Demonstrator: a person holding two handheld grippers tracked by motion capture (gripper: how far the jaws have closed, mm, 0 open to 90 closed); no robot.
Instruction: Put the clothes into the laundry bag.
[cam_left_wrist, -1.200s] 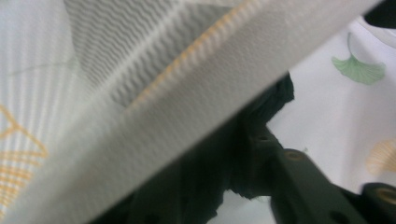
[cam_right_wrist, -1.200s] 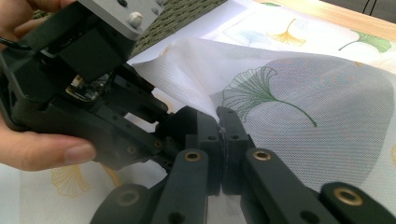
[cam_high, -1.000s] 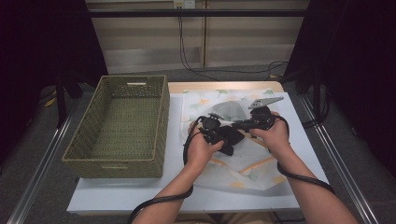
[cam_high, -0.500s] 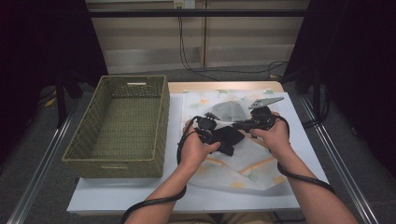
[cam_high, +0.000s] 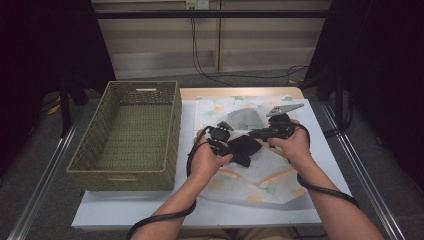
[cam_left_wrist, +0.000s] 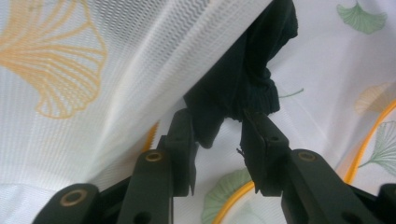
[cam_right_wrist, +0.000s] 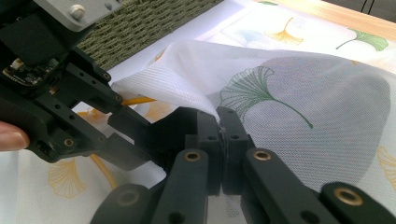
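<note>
The white, leaf-printed mesh laundry bag (cam_right_wrist: 299, 88) is a sheer, finely ribbed cloth, slightly lustrous. The black garment (cam_left_wrist: 243, 84) is soft matt knit with a ribbed hem. The olive-green rectangular basket (cam_high: 127, 132) is coarse woven fibre. The black gripper jaws look like matt plastic with brass-coloured rivets.

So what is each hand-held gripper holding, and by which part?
Right hand-held gripper: shut on the mesh bag edge. Left hand-held gripper: closing around the dark cloth end, grip unclear.
</note>
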